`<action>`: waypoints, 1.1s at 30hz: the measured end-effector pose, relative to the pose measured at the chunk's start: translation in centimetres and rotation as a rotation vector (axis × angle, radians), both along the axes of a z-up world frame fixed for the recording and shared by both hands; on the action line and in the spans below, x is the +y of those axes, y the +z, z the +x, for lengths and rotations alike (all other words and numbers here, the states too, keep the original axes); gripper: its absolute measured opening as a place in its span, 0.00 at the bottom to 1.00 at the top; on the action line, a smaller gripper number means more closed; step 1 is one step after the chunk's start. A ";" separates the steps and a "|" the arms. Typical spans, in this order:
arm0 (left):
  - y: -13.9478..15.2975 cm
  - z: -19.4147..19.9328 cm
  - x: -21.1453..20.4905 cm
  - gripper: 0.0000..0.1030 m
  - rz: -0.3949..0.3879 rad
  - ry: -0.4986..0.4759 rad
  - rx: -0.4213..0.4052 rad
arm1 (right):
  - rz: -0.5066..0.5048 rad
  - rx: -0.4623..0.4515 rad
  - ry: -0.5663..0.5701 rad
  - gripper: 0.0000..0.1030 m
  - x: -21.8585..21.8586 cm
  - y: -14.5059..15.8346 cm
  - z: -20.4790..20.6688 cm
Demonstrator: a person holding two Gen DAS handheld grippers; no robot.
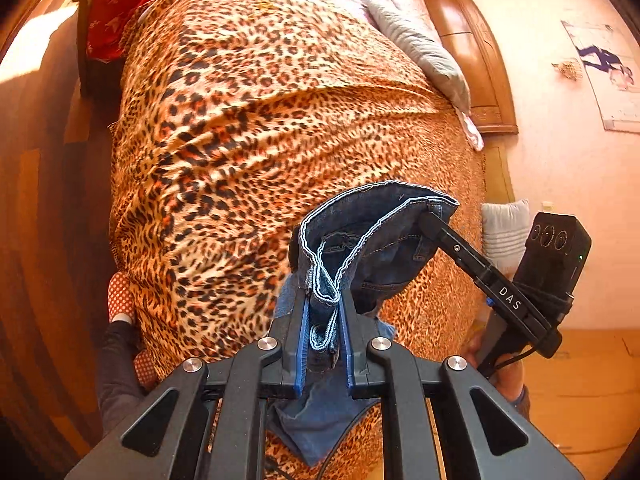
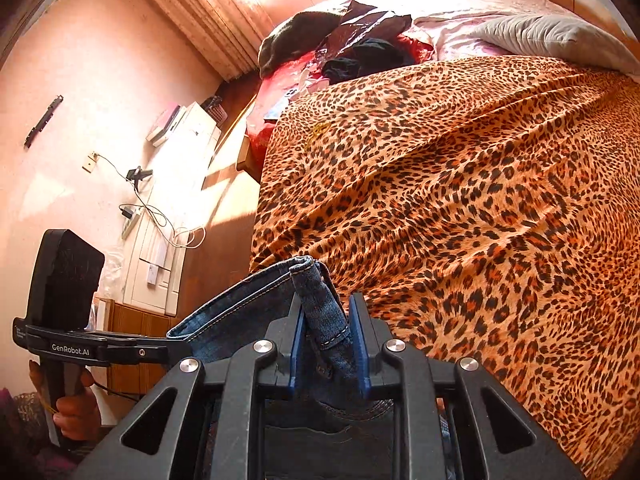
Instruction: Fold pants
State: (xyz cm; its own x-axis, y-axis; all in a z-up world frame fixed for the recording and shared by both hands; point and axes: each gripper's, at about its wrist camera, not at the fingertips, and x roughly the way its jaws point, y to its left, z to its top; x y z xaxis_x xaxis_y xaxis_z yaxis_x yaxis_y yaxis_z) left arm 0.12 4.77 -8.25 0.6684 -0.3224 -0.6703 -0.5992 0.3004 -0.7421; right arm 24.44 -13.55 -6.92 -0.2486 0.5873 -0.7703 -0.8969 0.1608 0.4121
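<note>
While lifted over bed, left tool (image 1: 324,312) and right tool (image 2: 326,320) pinch jeans (image 1: 372,236) (waistband).

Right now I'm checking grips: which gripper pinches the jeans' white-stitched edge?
The left gripper: its jeans fold shows a white-stitched edge. The right gripper pinches an orange-stitched hem.

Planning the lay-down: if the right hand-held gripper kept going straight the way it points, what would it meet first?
Probably the leopard-print bedspread. The right hand-held gripper, shut on the jeans, points down at it; nothing else shows in between, though depth is unclear.
</note>
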 end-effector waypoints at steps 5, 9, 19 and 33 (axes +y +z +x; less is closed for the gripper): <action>3.8 0.1 -4.4 0.12 0.054 -0.168 -0.085 | 0.113 0.058 -0.096 0.20 -9.5 2.5 1.5; 4.9 2.1 -9.4 0.13 0.041 -0.357 -0.114 | 0.147 0.108 -0.214 0.20 -18.1 1.6 2.3; -6.9 7.2 -25.0 0.14 -0.055 -0.868 0.211 | -0.092 0.215 -0.578 0.24 -33.8 -12.2 1.9; -3.6 5.2 -11.9 0.50 0.007 -0.542 0.149 | 0.051 0.304 -0.720 0.52 -35.8 -9.0 2.7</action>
State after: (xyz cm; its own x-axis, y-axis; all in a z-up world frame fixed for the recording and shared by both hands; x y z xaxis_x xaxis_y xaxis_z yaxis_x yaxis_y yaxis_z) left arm 5.36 -7.14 -11.83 0.3066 -0.5888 -0.7479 -0.4562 0.5987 -0.6584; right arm 27.14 -49.30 -15.93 0.0107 0.7167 -0.6973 -0.4257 0.6342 0.6454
